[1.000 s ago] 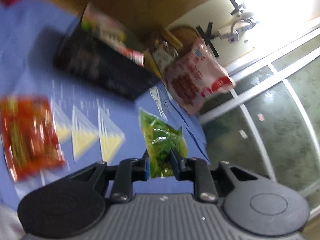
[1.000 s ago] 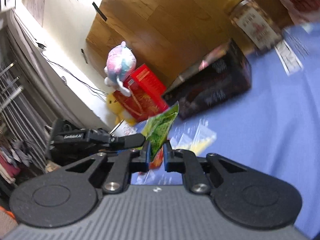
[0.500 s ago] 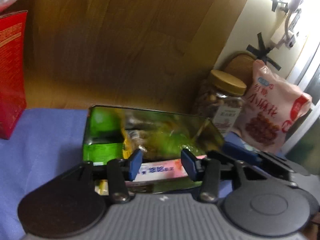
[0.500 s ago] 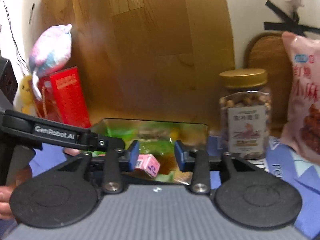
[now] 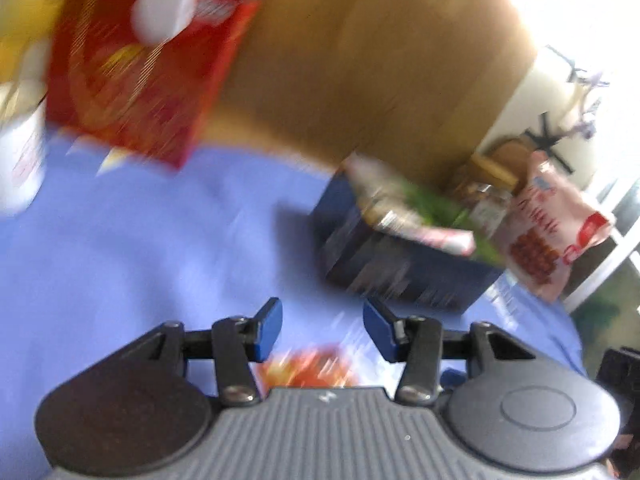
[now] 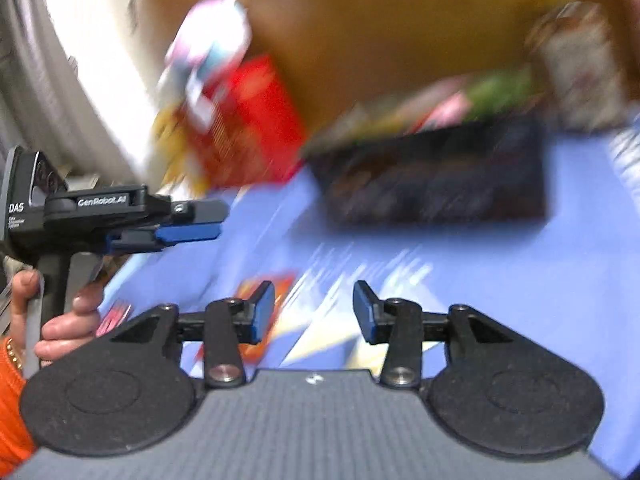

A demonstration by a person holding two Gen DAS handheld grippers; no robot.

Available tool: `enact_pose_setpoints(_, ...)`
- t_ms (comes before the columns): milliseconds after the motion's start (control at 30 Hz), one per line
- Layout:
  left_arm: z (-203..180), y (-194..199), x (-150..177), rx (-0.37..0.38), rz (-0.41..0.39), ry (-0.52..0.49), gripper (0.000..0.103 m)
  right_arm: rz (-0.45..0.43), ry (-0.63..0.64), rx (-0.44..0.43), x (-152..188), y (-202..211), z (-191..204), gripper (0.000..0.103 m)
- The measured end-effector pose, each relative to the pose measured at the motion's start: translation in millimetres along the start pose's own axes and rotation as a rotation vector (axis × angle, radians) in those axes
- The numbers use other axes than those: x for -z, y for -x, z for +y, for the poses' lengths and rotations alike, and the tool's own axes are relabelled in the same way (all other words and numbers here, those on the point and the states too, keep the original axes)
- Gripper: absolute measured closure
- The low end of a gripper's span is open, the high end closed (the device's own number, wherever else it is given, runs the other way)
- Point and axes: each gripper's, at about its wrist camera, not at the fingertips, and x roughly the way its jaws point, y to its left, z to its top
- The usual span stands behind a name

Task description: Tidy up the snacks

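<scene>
A second ago both sets of fingers pinched a green crinkled snack packet; now both are empty and the packet sits in the dark box.

In the left wrist view, the left gripper (image 5: 322, 330) has its blue-padded fingers parted about halfway, with nothing between them but blue cloth-covered counter (image 5: 140, 240). The dark rectangular cardboard box (image 5: 400, 268) stands ahead and to the right of the fingers, well apart from them. The green crinkled snack packet (image 5: 436, 204) pokes above its rim among other wrappers, blurred; it seems dropped there because the box is the collecting place. A red-orange flat packet (image 5: 312, 368) lies on the counter just below the fingers, probably next to be sorted. A pink printed snack bag (image 5: 544, 240) leans to the right of the box, and a red carton (image 5: 148, 76) stands far left.

In the right wrist view, the right gripper (image 6: 314, 312) is opening, fingers apart and holding nothing. The box lies ahead and to the right, with the green packet a smear at its top. The left gripper, gripped by a hand (image 6: 60, 312), juts in from the left.
</scene>
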Motion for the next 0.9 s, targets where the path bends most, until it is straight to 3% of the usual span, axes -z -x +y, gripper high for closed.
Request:
enact_pose_setpoints(100,22.0,0.6,23.5,0.027,0.054,0.091,0.059,0.082,-0.018,-0.053,8.3,-28.9,10.9,0.056)
enact_pose_setpoints(200,30.4,-1.3,43.5,0.082,0.070,0.145,0.064,0.060,-0.109,-0.087,4.0,-43.5,5.9,0.056)
enact_pose_setpoints(233,29.5,-0.7,47.4,0.074,0.056,0.141,0.071,0.058,-0.172,-0.110,1.8,-48.0,-0.7,0.057)
enact_pose_setpoints(267,28.5,-0.6,50.8,0.064,0.053,0.140,0.086,0.059,-0.213,-0.133,1.9,-50.8,-4.4,0.062)
enact_pose_setpoints(300,31.5,-2.4,52.9,0.069,0.063,0.160,0.093,0.058,-0.244,-0.149,2.1,-51.5,-8.6,0.071)
enact_pose_setpoints(367,43.1,-6.2,53.5,0.106,0.075,0.228,0.097,0.063,-0.278,-0.132,2.0,-52.8,-10.5,0.072)
enact_pose_setpoints(533,56.4,-8.5,55.0,0.156,0.093,0.298,0.097,0.101,-0.308,-0.160,5.0,-45.1,-5.1,0.071)
enact_pose_setpoints(700,35.5,-11.0,62.6,0.171,0.110,0.247,0.097,0.091,-0.252,-0.134,18.5,-25.4,-2.2,0.080)
enact_pose_setpoints(833,12.9,-18.3,70.6,0.241,0.173,0.195,0.097,0.046,-0.279,-0.112,35.1,11.3,-11.2,0.082)
enact_pose_setpoints(900,5.4,-19.8,72.1,0.273,0.186,0.189,0.089,0.017,-0.341,-0.107,45.8,31.1,-21.4,0.085)
